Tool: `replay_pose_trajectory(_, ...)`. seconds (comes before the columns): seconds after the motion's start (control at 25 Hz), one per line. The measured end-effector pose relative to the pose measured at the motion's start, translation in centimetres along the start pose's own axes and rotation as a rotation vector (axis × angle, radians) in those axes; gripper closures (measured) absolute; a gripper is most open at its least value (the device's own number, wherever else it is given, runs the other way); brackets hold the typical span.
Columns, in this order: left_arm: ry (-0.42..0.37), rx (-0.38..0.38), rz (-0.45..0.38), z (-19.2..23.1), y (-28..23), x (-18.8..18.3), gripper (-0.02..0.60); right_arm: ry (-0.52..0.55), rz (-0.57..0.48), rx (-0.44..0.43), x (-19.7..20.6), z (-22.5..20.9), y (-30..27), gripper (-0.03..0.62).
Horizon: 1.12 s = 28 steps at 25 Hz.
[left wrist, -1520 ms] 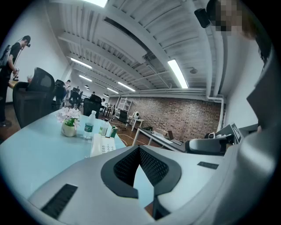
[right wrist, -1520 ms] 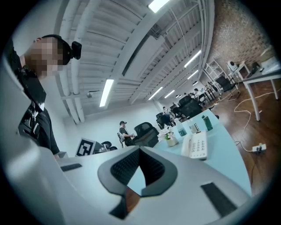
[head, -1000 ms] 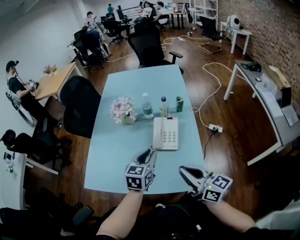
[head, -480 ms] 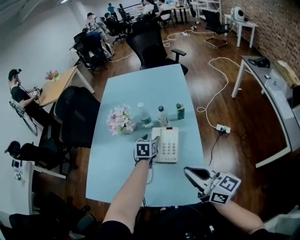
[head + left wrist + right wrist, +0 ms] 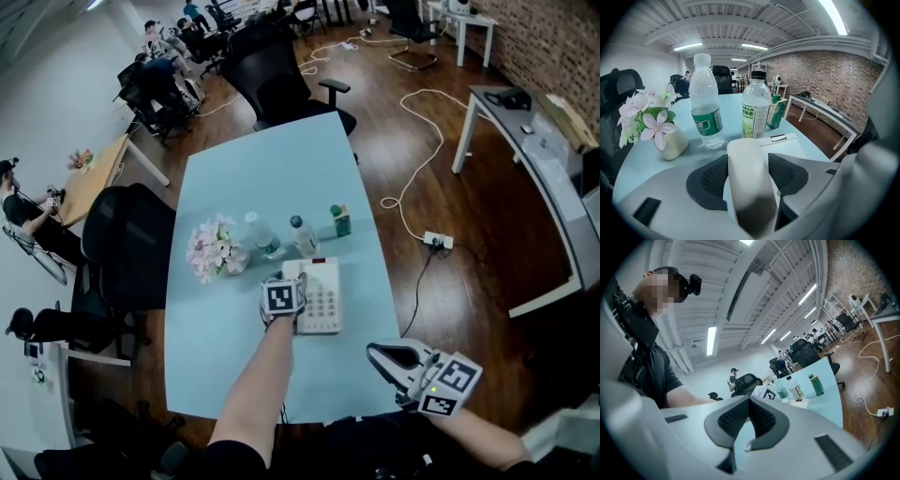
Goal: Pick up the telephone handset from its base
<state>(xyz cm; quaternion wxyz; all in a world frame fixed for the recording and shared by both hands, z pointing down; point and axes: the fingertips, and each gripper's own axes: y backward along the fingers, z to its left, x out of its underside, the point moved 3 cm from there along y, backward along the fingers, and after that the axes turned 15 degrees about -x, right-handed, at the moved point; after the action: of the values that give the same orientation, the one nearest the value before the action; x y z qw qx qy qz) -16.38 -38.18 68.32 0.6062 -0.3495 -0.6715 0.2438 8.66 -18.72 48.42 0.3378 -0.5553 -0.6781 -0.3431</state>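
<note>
A white telephone (image 5: 323,300) sits on the light blue table (image 5: 262,169), keypad up. Its handset (image 5: 747,187) lies along the base's left side. My left gripper (image 5: 282,305) is over that side, its marker cube hiding most of the handset in the head view. In the left gripper view my left gripper (image 5: 749,161) stands open, one dark pad on each side of the handset. My right gripper (image 5: 375,350) hovers off the table's near right corner. In its own view my right gripper (image 5: 749,401) is shut and holds nothing.
Just beyond the phone stand a vase of pink flowers (image 5: 208,251), two water bottles (image 5: 262,236) (image 5: 302,234) and a green carton (image 5: 340,220). Black office chairs (image 5: 127,244) stand at the table's left and far end. Cables and a power strip (image 5: 436,242) lie on the floor.
My left gripper has moved forward from the table's near edge onto the phone's left side and come down over the handset. My right gripper has drifted slightly right.
</note>
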Motion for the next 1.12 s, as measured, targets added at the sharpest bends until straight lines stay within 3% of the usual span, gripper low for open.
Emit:
replay_pose_trajectory(0.2, 0.032, 0.026, 0.005, 0.1, -0.4, 0.2, 0.314, -0.005, -0.003, 0.009, -0.1, -0.4, 0.4, 0.577)
replay_pose_trajectory(0.56, 0.109, 0.063, -0.082, 0.3, 3.3, -1.7, 0.337, 0.011, -0.003, 0.003, 0.1, 1.4, -0.2, 0.577)
replay_pose_trajectory(0.84, 0.179, 0.165, -0.215, 1.4, 10.9, -3.2, 0.339, 0.035, -0.043, -0.01, 0.3, 4.6, -1.2, 0.577)
replay_pose_trajectory(1.12, 0.31, 0.369, -0.382, 3.3, 22.6, -1.6, 0.339, 0.045, -0.083, 0.003, 1.7, 8.4, -2.0, 0.577)
